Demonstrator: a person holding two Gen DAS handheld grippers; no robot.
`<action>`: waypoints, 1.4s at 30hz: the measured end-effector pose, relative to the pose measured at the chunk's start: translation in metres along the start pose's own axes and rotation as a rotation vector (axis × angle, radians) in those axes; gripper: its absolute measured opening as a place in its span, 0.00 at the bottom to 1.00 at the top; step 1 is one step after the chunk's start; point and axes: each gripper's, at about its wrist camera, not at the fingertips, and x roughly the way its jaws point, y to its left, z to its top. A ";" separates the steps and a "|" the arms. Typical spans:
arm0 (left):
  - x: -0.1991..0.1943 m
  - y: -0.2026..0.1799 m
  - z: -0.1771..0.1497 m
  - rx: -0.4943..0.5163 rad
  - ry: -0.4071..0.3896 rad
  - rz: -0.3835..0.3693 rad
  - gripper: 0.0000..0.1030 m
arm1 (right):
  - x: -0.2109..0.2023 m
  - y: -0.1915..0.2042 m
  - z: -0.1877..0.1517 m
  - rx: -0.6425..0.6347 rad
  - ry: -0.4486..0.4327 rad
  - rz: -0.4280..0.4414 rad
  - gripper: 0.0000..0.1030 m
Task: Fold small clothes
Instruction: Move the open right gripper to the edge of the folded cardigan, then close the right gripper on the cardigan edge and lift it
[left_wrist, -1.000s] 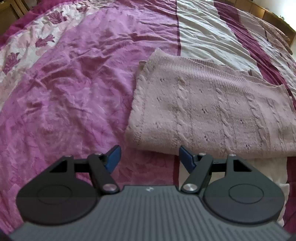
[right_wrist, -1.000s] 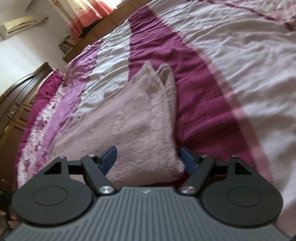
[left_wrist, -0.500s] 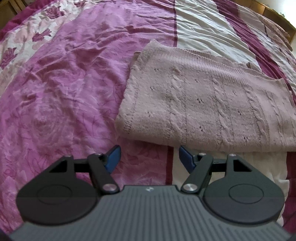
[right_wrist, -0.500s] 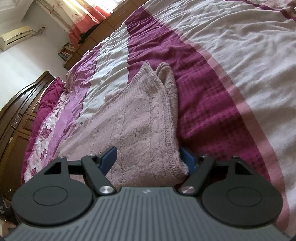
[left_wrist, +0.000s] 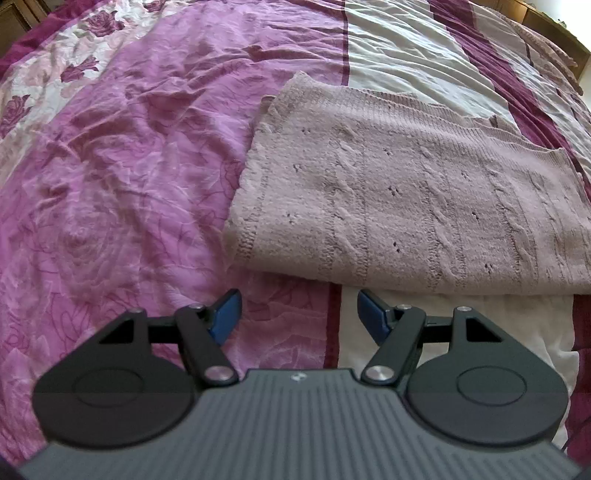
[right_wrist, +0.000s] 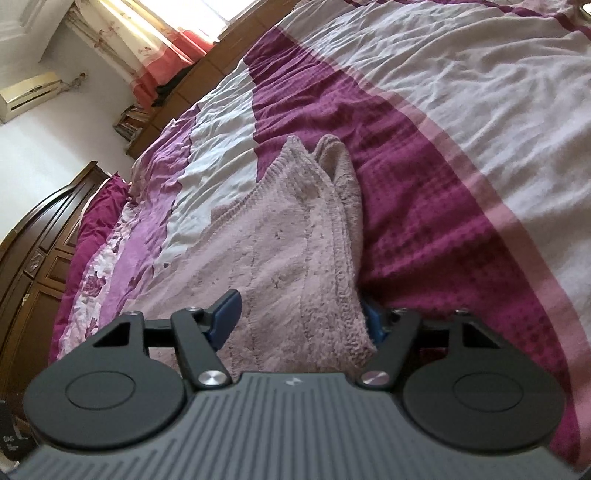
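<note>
A pale pink cable-knit sweater (left_wrist: 406, 192) lies folded flat on the bedspread (left_wrist: 129, 166). My left gripper (left_wrist: 299, 314) hovers open just short of the sweater's near folded edge, with only bedspread between its blue pads. In the right wrist view the same sweater (right_wrist: 288, 240) runs away from me along the bed. My right gripper (right_wrist: 301, 317) straddles the sweater's near right corner and its jaws are closing. The knit fills the gap; the left pad rests over it and the right pad is partly hidden behind its edge.
The striped pink, white and maroon bedspread (right_wrist: 443, 184) spreads wide on all sides. A dark wooden wardrobe (right_wrist: 33, 266) stands at the left, with an air conditioner (right_wrist: 29, 96) and a curtained window (right_wrist: 155, 48) beyond. A wooden ledge (left_wrist: 546, 22) borders the far side.
The sweater has slid left and slightly farther off in the left wrist view. The right wrist view has rolled a little, and its pads have drawn slightly closer on the knit corner.
</note>
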 end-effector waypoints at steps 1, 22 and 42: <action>0.000 0.000 0.000 0.001 0.000 0.000 0.68 | 0.000 0.000 0.000 0.000 0.000 -0.002 0.71; 0.007 -0.006 0.000 0.014 0.014 0.002 0.69 | 0.002 0.003 0.003 -0.035 0.005 -0.022 0.34; 0.006 -0.004 -0.002 0.016 0.011 0.005 0.69 | 0.001 -0.007 0.002 0.065 -0.023 0.030 0.30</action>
